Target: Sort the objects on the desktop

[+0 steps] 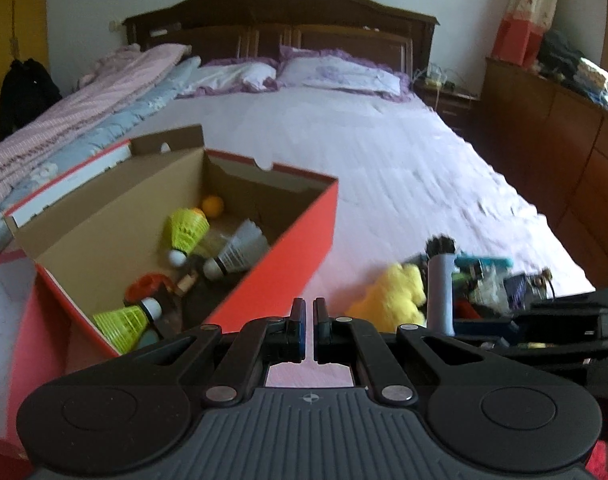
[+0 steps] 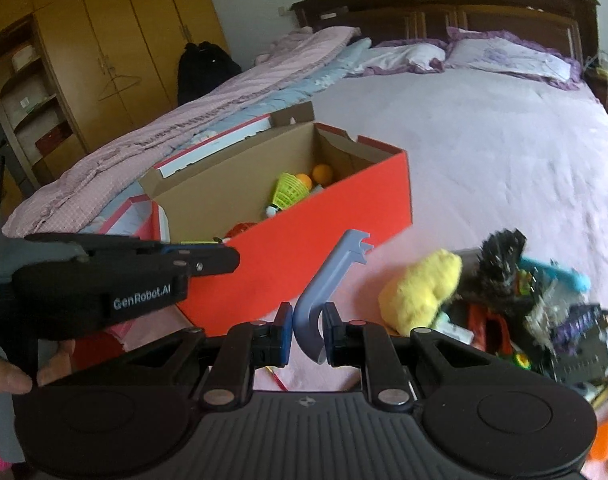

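Right wrist view shows the right tool (image 2: 308, 330) clamped on a blue hook (image 2: 328, 276), the red box (image 2: 304, 264) at 12 o'clock behind it on the bed (image 2: 484, 140), while the left tool (image 1: 309, 330) is closed, empty.

Each gripper (image 1: 309, 330) was matte black, with a ribbed grey base, round silver rivets on its linkage arms and blue-edged finger pads (image 2: 287, 330). White "GenRobot.AI" lettering marked the left gripper's (image 2: 208, 258) side.
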{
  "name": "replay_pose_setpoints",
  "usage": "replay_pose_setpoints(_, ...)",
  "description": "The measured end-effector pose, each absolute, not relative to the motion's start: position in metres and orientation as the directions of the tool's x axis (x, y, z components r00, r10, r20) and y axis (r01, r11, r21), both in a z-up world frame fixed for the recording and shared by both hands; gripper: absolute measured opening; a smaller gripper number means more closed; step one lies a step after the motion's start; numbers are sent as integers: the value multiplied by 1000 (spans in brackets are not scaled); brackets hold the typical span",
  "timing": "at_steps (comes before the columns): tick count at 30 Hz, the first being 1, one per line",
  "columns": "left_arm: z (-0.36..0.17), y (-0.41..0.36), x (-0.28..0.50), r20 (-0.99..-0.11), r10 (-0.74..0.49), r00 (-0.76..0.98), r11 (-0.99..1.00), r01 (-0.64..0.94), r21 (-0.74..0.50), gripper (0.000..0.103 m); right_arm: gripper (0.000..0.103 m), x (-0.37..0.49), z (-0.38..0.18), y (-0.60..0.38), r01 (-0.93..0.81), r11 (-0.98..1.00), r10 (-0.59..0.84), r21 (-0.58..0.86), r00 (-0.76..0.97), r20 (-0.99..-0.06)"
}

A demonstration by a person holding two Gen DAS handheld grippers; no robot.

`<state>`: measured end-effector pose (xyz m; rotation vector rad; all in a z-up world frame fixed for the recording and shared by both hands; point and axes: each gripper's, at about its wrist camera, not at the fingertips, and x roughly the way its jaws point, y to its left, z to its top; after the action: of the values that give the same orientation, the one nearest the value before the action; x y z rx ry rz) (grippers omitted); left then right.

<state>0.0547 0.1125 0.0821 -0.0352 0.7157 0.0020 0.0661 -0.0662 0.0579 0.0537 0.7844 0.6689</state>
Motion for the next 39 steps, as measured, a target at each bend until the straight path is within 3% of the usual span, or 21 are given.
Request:
replay_pose_setpoints(17, 126, 181, 116, -614, 158, 773, 985, -166, 43, 7, 17, 150, 110, 25, -625, 730, 642, 277, 487, -592)
replay_pose_setpoints(22, 117, 184, 110, -630, 140, 764, 987, -155, 31, 21, 17, 161, 108, 42, -625, 733, 634, 269, 483, -604)
replay_pose_setpoints(28, 86, 157, 59, -638, 40, 769, 999, -23, 35, 46, 17, 130, 79, 12, -614, 755, 593, 231, 488, -640)
replay_pose_setpoints(33, 37, 119, 19, -711, -86, 698, 989, 148, 27, 48, 17, 96, 43, -22, -598, 778, 532, 194, 460, -711)
replay_pose_setpoints(39, -18, 92, -4, -798, -135, 587, 949, 310, 67, 49, 18, 73, 9, -55, -517, 820, 495, 245, 427, -757)
